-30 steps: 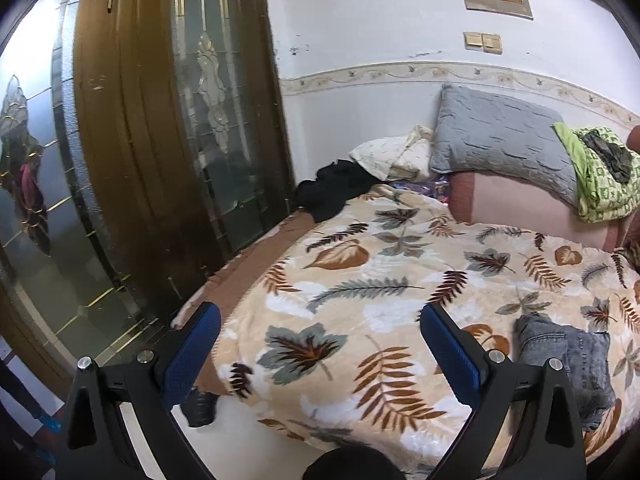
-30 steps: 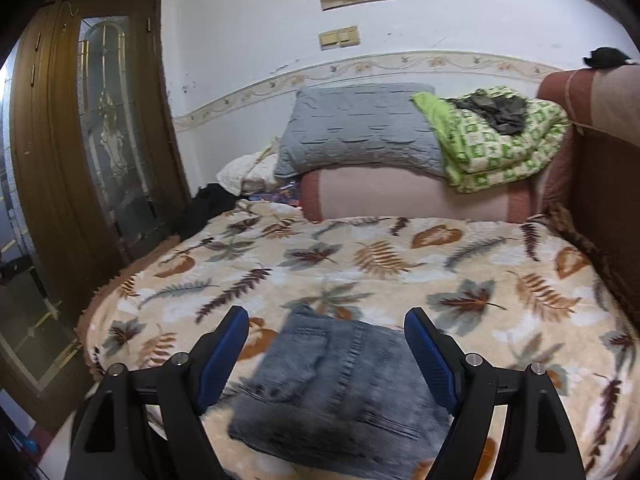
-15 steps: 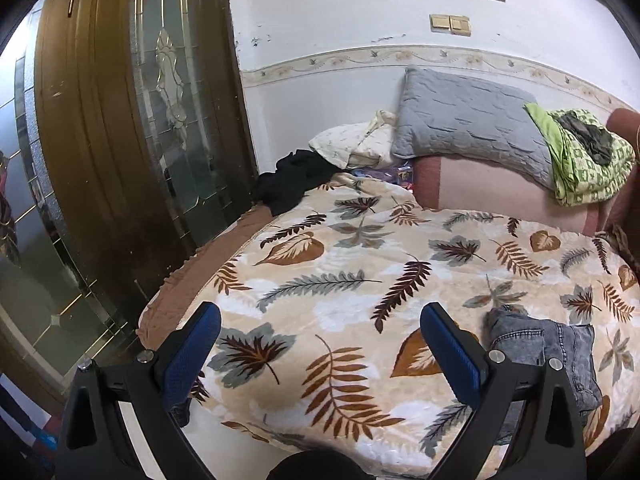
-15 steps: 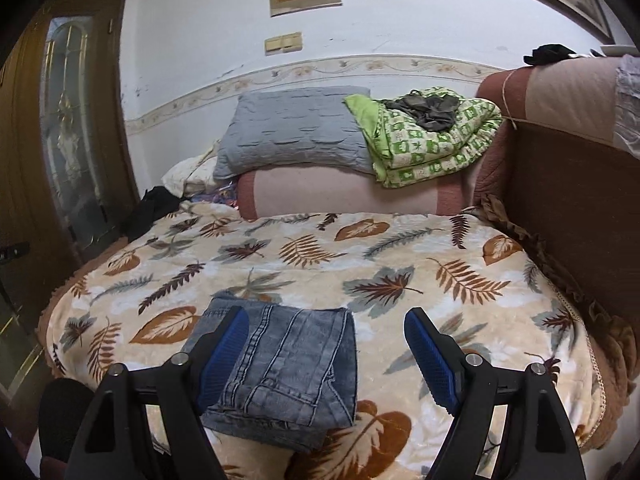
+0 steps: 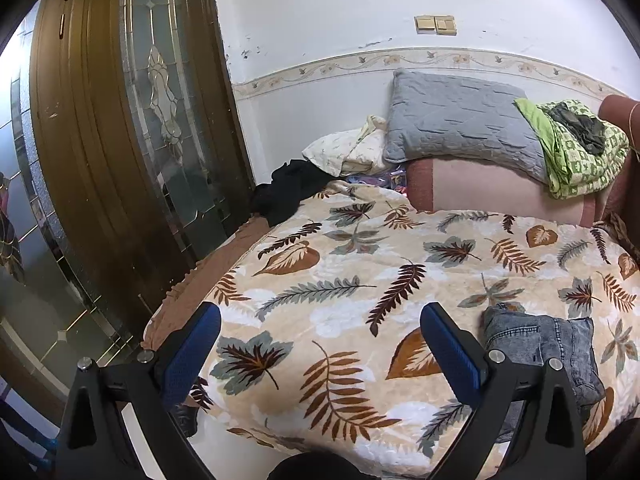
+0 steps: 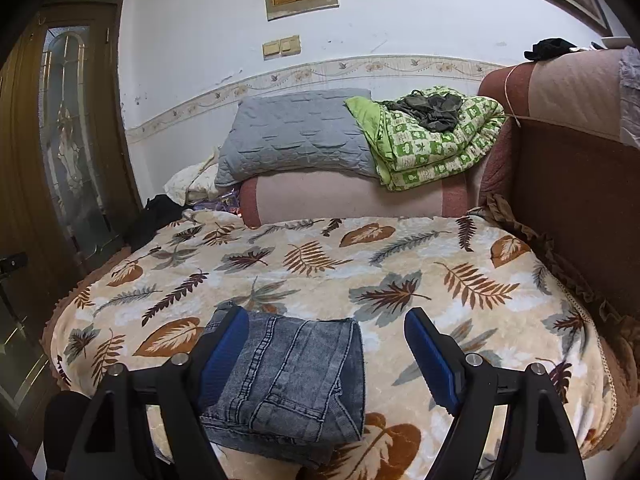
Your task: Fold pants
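Your left gripper (image 5: 320,344) has its jaws spread wide with nothing between them, hovering over the near left part of the bed (image 5: 360,280). Your right gripper (image 6: 326,344) is also wide apart and holds nothing; it hangs above the near edge of the bed. The pants (image 6: 292,380), grey-blue denim, lie folded into a compact rectangle on the leaf-print blanket (image 6: 400,264), close to the near edge and roughly mid-width, seams and waistband layers stacked. In the right wrist view the left blue pad overlaps the pants' left side, but you cannot tell if it touches the fabric; the right pad sits clear of them over bare blanket. In the left wrist view the pants (image 5: 548,344) show just right of the right pad, apart from it. At the far edge of the bed: a grey pillow (image 6: 296,136) on a pink bolster (image 6: 348,196), a green patterned quilt (image 6: 436,140) folded beside it with a dark garment on top. Black clothing (image 5: 288,192) sits at the far left corner by the wooden door (image 5: 120,140).
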Available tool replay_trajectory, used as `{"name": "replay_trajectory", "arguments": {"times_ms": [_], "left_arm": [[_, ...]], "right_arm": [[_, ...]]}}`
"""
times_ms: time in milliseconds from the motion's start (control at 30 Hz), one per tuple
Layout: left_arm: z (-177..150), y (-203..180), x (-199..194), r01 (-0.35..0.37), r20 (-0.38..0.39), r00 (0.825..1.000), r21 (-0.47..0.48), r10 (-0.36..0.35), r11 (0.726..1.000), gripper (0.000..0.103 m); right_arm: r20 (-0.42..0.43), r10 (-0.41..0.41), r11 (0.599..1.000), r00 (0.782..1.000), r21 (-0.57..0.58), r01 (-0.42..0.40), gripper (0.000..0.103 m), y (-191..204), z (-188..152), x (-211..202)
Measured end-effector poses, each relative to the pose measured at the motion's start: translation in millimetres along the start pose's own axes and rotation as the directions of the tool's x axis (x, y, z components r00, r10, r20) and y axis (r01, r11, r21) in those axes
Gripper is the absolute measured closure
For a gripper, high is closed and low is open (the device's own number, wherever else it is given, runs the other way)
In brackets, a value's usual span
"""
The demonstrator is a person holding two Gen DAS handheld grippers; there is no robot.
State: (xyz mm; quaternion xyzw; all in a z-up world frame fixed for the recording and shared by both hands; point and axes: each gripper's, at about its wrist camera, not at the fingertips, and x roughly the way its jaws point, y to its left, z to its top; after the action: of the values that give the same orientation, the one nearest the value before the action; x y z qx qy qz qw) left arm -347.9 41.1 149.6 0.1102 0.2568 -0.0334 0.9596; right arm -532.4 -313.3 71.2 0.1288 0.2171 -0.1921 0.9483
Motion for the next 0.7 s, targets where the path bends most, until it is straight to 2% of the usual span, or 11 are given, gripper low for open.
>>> {"name": "replay_trajectory", "arguments": {"times_ms": [700], "left_arm": [[7.5, -7.7, -21.7, 0.016, 0.047, 0.999, 0.012, -0.016, 1.000, 0.003]], "right_arm": [[0.058, -0.054, 0.997, 0.997, 0.053, 0.051, 0.020, -24.6, 16.3, -22.1]]}}
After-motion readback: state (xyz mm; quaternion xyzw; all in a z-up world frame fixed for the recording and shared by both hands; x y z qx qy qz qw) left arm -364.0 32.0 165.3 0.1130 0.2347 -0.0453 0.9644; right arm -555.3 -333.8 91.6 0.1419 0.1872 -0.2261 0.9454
